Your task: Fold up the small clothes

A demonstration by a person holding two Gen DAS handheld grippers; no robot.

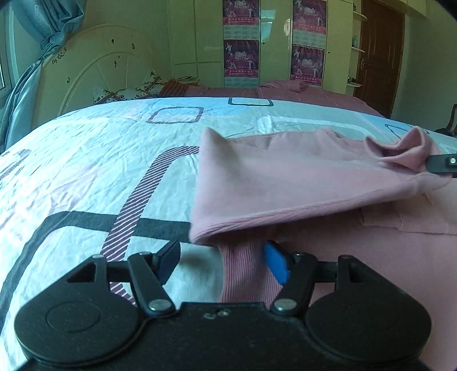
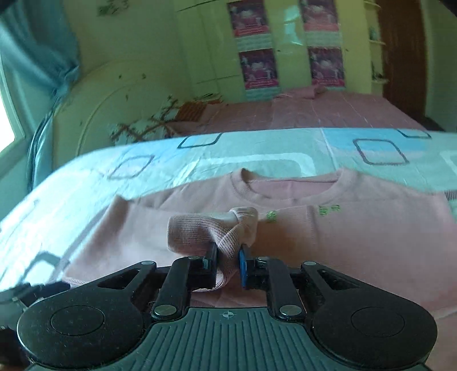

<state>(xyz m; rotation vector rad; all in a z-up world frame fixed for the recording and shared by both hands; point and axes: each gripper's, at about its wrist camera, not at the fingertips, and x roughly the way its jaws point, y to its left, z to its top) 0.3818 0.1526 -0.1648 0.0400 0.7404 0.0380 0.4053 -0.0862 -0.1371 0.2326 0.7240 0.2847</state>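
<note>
Daylight from window (image 2: 7, 120) at left, room fairly bright w/ green-teal cast. Glare on wardrobe doors (image 1: 265, 25). Right wrist view motion-blurred; left sharper. Heavy fisheye bending, dark corners.

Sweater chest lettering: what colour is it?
Green, small lettering on the pink sweater; clearest in the right wrist view.

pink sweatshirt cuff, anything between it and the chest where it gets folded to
Nothing visible. The right gripper is shut on the sleeve cuff, held over the pink sweatshirt; the chest ahead lies bare. The left gripper is open at the hem.
</note>
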